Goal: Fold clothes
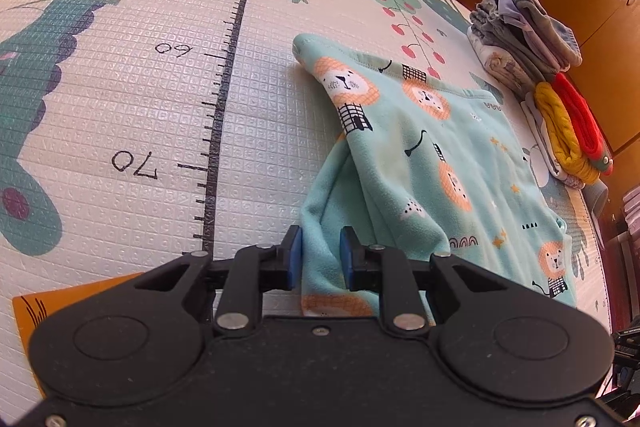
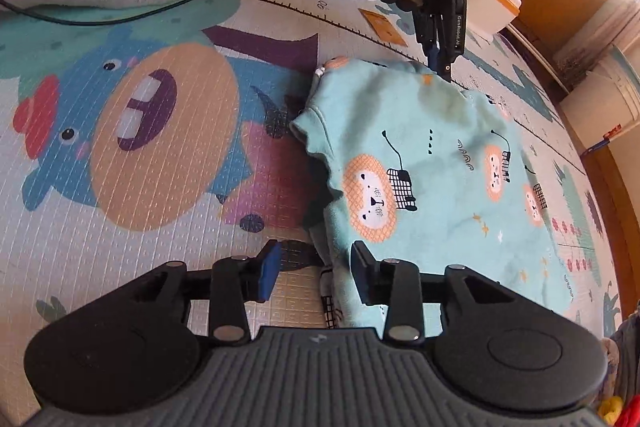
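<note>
Blue pads of left gripper sit apart, mint lion garment between them, not pinched. Garment lies on play mat. Right gripper open too, edge of cloth between fingers. Folded clothes pile beside garment.

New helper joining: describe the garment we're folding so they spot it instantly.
On the cartoon-printed foam play mat, beside its printed ruler line, lies a mint-green fleece garment. Unlike the plain folded clothes stacked nearby, it carries orange lion faces.
</note>
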Motion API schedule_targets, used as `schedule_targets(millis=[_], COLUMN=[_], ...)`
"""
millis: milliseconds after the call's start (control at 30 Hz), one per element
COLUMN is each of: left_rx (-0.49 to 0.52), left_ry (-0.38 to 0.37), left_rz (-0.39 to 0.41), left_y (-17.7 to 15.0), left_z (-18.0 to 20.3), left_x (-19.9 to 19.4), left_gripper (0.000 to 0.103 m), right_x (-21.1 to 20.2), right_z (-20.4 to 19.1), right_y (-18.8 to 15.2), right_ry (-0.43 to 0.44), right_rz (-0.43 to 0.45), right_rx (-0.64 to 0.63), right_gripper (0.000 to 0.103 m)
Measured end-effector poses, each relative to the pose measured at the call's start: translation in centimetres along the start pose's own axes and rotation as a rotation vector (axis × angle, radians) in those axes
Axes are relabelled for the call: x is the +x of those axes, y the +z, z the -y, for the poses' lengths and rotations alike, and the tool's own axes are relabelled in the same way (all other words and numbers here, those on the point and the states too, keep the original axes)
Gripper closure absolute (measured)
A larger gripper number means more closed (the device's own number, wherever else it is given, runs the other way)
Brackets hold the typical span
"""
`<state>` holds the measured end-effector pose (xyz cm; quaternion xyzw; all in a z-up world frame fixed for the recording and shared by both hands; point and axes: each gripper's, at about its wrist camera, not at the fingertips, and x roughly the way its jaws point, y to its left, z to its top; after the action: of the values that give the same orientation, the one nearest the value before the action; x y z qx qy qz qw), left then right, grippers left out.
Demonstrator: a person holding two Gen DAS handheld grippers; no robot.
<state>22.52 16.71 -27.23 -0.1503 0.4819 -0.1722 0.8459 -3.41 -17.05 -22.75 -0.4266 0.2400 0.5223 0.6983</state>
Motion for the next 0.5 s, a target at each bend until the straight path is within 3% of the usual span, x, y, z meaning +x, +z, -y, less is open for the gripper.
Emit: schedule_targets(millis=[133, 233, 300, 333, 433, 500], left_rx=[0.007, 0.016, 0.014, 0.015, 0.015, 0.014], left_ry=[-0.002, -0.004, -0.005, -0.004, -0.004, -0.005], left_rz=[-0.001, -0.002, -0.002, -0.002, -0.003, -0.004], left_y=[0.0, 0.0, 0.0, 0.0, 0.0, 0.1], left_z=[-0.2, -0.2, -0.4, -0.3, -0.2, -0.2], left_x=[-0.1, -0.1, 0.0, 0.0, 0.1, 0.1], left_gripper=[0.085, 0.085, 0.085, 0.085, 0.085, 0.085], right_x=[-0.9, -1.2, -0.1, 0.6, 2.3, 2.2], right_z=[1.1, 3.7, 5.9, 5.9, 2.7, 0.9], right_y=[0.3, 0.6, 0.1, -0.2, -1.0, -1.5], right_ry=[-0.046, -0.081, -0.060, -0.061, -0.010, -0.041], right_rz=[0.042, 0.057, 0.005, -0.020, -0.049, -0.007], right_rx=[0.103, 0.281, 0.488, 0.506, 0.265, 0.128], right_gripper=[0.067, 0.073, 0.077, 0.077, 0.081, 0.083])
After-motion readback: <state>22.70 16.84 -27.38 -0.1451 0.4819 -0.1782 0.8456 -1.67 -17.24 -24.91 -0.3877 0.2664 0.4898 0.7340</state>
